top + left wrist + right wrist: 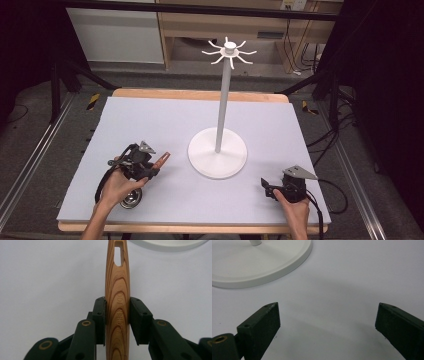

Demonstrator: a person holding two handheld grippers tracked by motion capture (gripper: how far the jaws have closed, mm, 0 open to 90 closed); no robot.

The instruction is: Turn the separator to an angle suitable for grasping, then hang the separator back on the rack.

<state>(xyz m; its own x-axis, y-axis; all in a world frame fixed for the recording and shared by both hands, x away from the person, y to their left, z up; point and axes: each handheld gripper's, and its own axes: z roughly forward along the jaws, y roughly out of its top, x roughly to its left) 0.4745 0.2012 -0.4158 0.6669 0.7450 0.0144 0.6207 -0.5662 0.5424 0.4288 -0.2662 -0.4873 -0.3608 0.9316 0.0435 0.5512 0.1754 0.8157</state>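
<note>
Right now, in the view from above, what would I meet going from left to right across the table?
Left gripper clamped on a wooden handle → white stand with its tall pole → right gripper, jaws open, in the person's hand.

Engraved lettering on wooden handle [117, 302], running lengthwise between pads in left gripper view; letters blurred, partly covered, roughly "...CHE. TOO...", not surely readable. No other legible text, label or number.
</note>
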